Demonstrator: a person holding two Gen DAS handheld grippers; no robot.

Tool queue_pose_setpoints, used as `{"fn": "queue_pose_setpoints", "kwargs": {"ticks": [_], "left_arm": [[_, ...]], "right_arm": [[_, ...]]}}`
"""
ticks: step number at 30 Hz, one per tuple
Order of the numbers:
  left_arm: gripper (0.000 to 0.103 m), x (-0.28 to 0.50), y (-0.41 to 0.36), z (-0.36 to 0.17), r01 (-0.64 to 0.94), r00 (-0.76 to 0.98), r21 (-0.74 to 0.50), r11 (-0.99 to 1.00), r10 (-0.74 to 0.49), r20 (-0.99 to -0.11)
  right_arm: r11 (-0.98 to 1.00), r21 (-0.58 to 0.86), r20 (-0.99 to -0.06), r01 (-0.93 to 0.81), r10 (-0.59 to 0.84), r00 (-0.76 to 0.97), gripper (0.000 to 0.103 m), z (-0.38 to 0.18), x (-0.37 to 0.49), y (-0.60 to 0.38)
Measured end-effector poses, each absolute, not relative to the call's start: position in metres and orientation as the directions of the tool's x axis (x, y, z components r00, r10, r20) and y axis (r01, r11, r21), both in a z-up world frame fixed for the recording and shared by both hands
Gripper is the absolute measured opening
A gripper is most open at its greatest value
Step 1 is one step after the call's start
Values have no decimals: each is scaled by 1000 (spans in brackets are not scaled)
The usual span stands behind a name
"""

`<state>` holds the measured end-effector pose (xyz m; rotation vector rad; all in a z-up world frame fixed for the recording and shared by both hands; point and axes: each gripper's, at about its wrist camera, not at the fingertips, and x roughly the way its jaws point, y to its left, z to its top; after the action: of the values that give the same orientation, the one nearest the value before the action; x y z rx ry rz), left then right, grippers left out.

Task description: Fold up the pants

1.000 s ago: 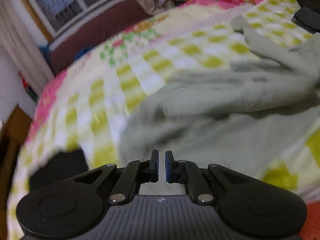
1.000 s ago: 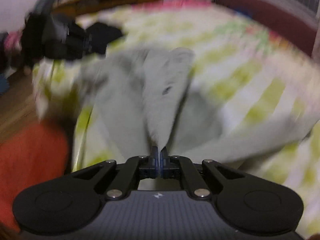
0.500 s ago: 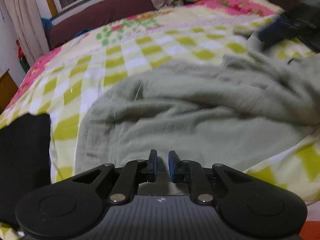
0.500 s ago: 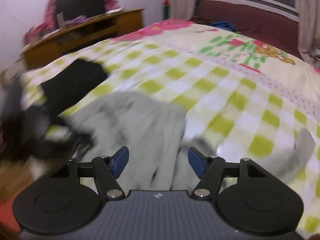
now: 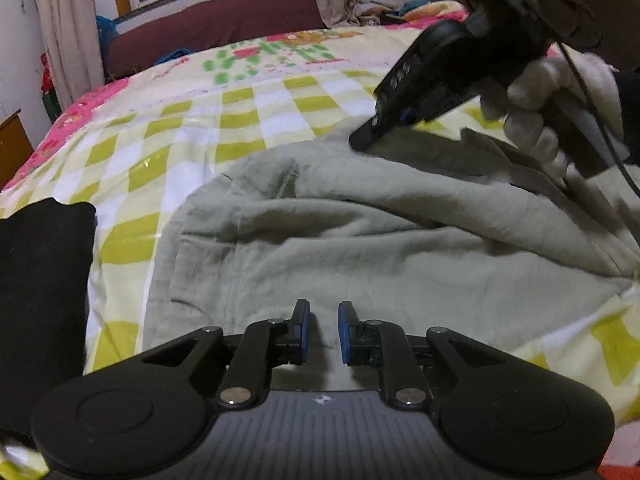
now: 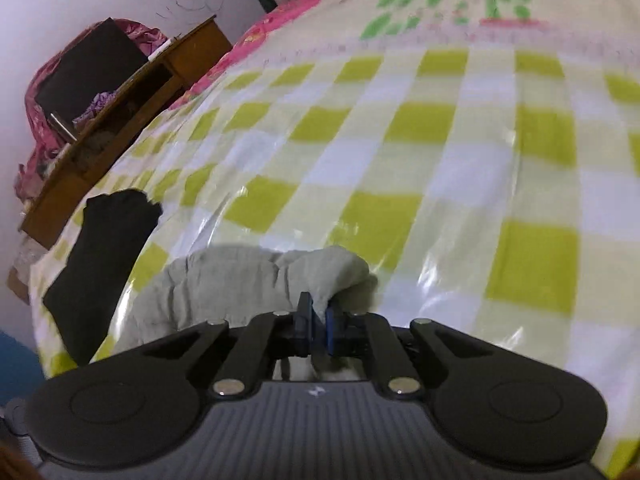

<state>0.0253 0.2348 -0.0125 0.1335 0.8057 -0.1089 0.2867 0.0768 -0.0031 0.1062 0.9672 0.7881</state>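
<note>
- Grey-green pants (image 5: 360,240) lie rumpled across the centre and right of the left wrist view, spread on a bed (image 5: 240,112) under a yellow-and-white checked cover.
- The left hand-held gripper (image 5: 323,330), at bottom centre, sits over the near edge of the pants with its blue-padded jaws slightly parted and nothing between them.
- The right hand-held gripper (image 5: 360,144) comes in from the upper right of that view, held by a white-gloved hand (image 5: 552,120), its tip down on the far side of the pants.
- In the right wrist view, the right hand-held gripper (image 6: 318,320) is clamped on a bunched fold of the pants (image 6: 248,280) at lower centre.
- A black garment (image 5: 40,300) lies on the bed at the left edge, just beside the pants.
- A wooden cabinet (image 6: 120,120) stands in the upper left of the right wrist view.
</note>
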Motion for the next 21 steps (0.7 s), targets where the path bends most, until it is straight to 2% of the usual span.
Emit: {"fn": "queue_pose_setpoints", "kwargs": {"ticks": [4,8,11,15,18,21], "left_arm": [[32,33,240,-9,117,718,86,989,-24,-695],[33,46,254,-8,48,731,118,992,46,-680],[34,46,269,-9,-3,729,91,996,64,-682],[35,24,288,-10,-67,720,80,995,103,-687],[37,3,297,-12,-105,707,69,992,124,-696],[39,-16,301,-12,-124,704,62,990,132,-697]], "right_arm": [[747,392,-593,-537,651,474,7,53,308,78],[736,269,-517,-621,655,551,7,95,295,102],[665,122,-550,-737,664,507,7,92,246,132],[554,-4,-624,-832,649,435,7,48,164,159],[524,11,-672,-852,635,382,7,12,128,181],[537,2,-670,-844,627,398,7,-5,109,197]]}}
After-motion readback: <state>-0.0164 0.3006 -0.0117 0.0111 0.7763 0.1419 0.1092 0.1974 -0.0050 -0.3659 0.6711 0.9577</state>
